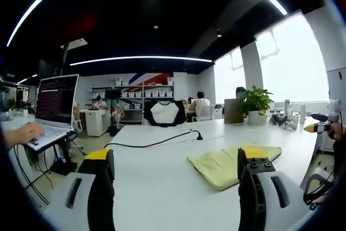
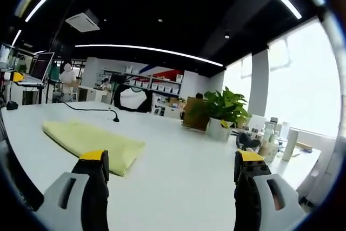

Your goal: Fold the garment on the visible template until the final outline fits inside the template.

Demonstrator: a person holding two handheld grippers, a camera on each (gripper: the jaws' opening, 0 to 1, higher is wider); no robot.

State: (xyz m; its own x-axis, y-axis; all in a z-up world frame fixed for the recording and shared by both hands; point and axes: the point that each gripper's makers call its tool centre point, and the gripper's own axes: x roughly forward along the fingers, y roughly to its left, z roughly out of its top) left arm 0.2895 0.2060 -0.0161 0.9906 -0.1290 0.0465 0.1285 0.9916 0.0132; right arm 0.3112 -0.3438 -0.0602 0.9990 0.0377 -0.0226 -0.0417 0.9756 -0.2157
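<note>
Looking along our left gripper (image 1: pixel 175 174), jaws spread wide and holding nothing, we see the folded yellow garment (image 1: pixel 230 162) on the white table (image 1: pixel 162 187), just beyond the right jaw. Our right gripper (image 2: pixel 170 174) is equally wide and empty, the garment (image 2: pixel 92 138) beyond its left jaw. Farther back than the garment lies a black cable (image 1: pixel 157 143), then a potted plant (image 1: pixel 254 103).

Daylight is pouring through the windows (image 1: pixel 292 63) on the right, blowing them out to white, while ceiling light strips (image 2: pixel 151 50) are glowing under a dark ceiling. Fisheye distortion is bending the edges, and the white counter (image 2: pixel 184 150) is reflecting soft light.
</note>
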